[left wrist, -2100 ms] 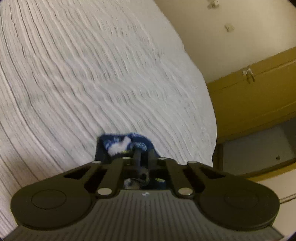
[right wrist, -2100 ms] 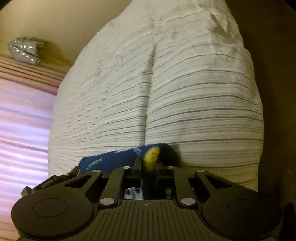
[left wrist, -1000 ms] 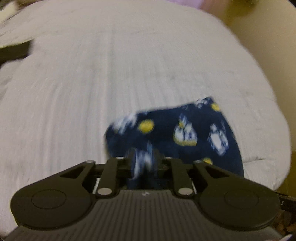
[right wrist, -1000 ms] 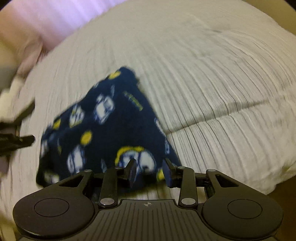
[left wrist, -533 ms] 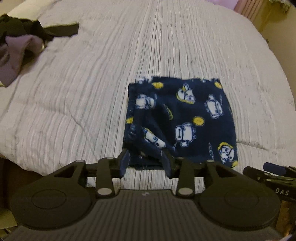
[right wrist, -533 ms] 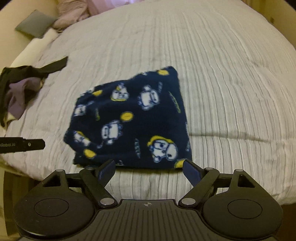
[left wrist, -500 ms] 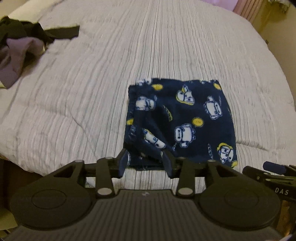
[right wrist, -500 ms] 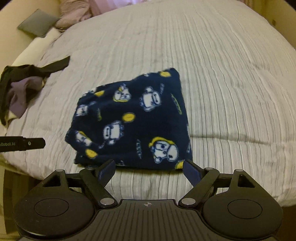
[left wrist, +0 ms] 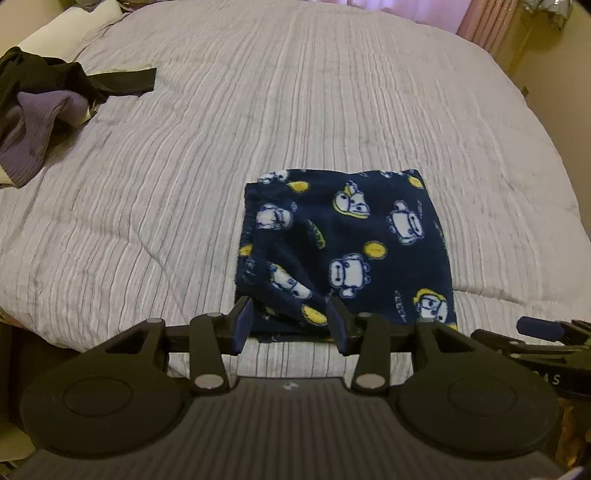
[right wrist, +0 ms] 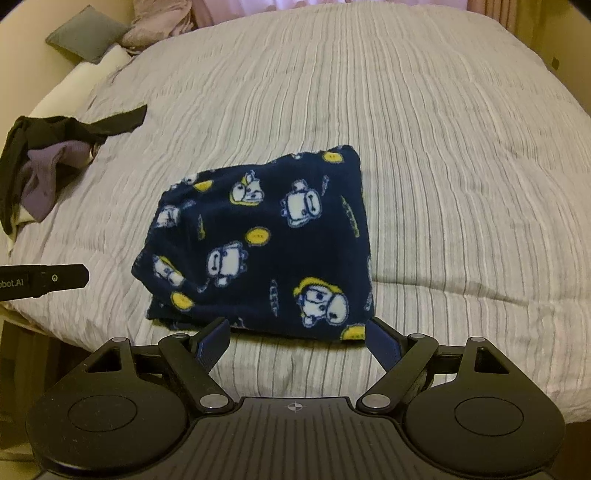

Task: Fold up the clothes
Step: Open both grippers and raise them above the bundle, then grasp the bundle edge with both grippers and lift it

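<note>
Now the blue cloth (left wrist: 347, 251) lies folded in a soft square on the bed (left wrist: 258, 110), close to the near edge. It is dark blue with white cartoon figures and yellow spots on it. From the right wrist camera the cloth (right wrist: 266, 243) looks a bit puffy, and its left side is bunched up. The left claw (left wrist: 290, 328) sits just in front of the cloth's near edge with its two fingers apart, and it holds nothing. The right claw (right wrist: 299, 339) is spread wide, also at the near edge, and it holds nothing too. I cannot tell if the fingertips touch the cloth. Each claw shows at the side of the other camera's picture. The bed has a pale cover with thin grey stripes. Far off to the left on the bed is a pile of clothes (left wrist: 44, 110), black and purple. At the far left corner there is a grey pillow (right wrist: 86, 33) and some pink cloth (right wrist: 162, 18).
</note>
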The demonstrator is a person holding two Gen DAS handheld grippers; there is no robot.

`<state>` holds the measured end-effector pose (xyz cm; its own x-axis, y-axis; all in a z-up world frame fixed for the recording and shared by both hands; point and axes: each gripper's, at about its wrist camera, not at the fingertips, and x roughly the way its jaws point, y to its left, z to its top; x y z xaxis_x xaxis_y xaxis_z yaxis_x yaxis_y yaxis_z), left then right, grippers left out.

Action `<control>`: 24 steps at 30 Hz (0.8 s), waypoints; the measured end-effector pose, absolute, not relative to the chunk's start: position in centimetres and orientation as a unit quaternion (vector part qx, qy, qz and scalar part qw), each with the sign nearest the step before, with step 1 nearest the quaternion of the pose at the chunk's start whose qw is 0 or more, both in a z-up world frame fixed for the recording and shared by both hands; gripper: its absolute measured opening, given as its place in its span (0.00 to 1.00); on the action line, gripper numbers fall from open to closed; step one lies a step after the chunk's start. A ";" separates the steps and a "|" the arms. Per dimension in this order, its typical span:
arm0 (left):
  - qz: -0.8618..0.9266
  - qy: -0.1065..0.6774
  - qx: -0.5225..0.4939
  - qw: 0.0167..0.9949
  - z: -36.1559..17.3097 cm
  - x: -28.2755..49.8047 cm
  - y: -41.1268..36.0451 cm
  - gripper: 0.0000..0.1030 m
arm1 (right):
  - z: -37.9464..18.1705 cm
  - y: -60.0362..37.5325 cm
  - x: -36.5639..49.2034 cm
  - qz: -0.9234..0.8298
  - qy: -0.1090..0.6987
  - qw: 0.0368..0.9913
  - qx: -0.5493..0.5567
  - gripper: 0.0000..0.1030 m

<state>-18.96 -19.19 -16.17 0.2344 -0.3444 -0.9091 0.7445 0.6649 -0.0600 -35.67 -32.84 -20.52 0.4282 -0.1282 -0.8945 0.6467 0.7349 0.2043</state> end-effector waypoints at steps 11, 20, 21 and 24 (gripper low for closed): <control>-0.370 0.511 0.214 0.746 -16.8 -20.4 -20.1 0.39 | -20.6 -33.1 -37.2 -0.248 0.479 0.793 0.283 0.81; -0.386 0.525 0.154 0.743 -19.1 -16.8 -17.6 0.42 | -23.6 -34.8 -39.3 -0.271 0.467 0.774 0.331 0.81; -0.385 0.526 0.142 0.745 -19.6 -15.8 -17.1 0.43 | -24.2 -35.2 -39.6 -0.275 0.465 0.770 0.340 0.81; -0.380 0.534 0.102 0.749 -21.5 -12.8 -15.9 0.49 | -26.1 -36.7 -40.4 -0.288 0.455 0.758 0.369 0.81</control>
